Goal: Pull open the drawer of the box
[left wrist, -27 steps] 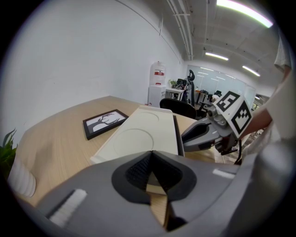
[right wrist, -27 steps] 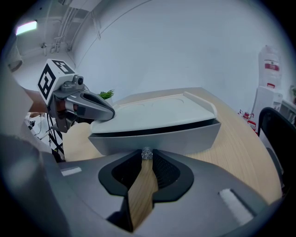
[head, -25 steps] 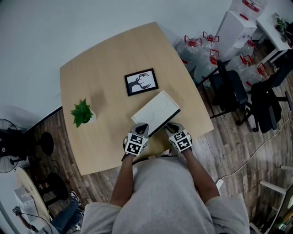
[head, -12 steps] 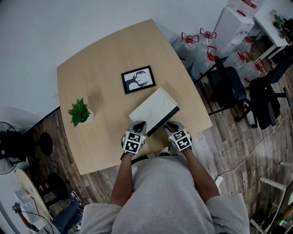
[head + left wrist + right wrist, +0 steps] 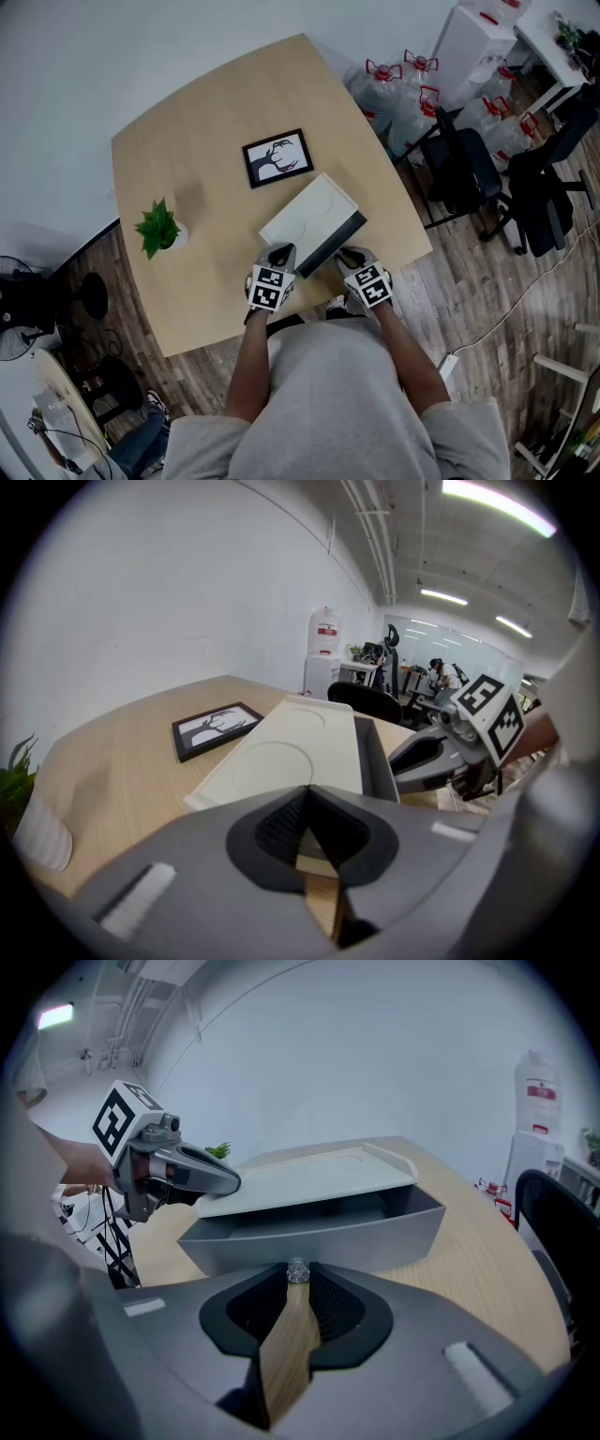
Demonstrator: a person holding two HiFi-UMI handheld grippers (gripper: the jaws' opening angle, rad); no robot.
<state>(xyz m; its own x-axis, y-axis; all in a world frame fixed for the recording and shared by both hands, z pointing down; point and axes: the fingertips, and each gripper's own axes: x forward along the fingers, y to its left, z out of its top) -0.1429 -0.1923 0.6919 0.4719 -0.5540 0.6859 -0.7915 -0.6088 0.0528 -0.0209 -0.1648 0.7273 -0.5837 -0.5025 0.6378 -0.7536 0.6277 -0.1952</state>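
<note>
A flat white box (image 5: 305,214) lies on the wooden table (image 5: 187,122), and its grey drawer (image 5: 334,244) stands partly out toward me. In the right gripper view the drawer front (image 5: 319,1235) fills the middle, with a small clear knob (image 5: 297,1270) on it. My right gripper (image 5: 297,1277) is shut on that knob. My left gripper (image 5: 279,255) is shut, its tip resting against the box's near left corner (image 5: 281,761). The left gripper view shows the right gripper (image 5: 427,752) beside the drawer's open side (image 5: 375,757).
A black picture frame (image 5: 278,157) lies just beyond the box. A small potted plant (image 5: 157,228) stands to the left. The table's near edge runs just under both grippers. Office chairs (image 5: 459,173) and water bottles (image 5: 403,89) stand on the floor at right.
The grey drawer has slid further out of the box toward me, pulled by the right gripper. The left gripper has stayed at the box's corner.
</note>
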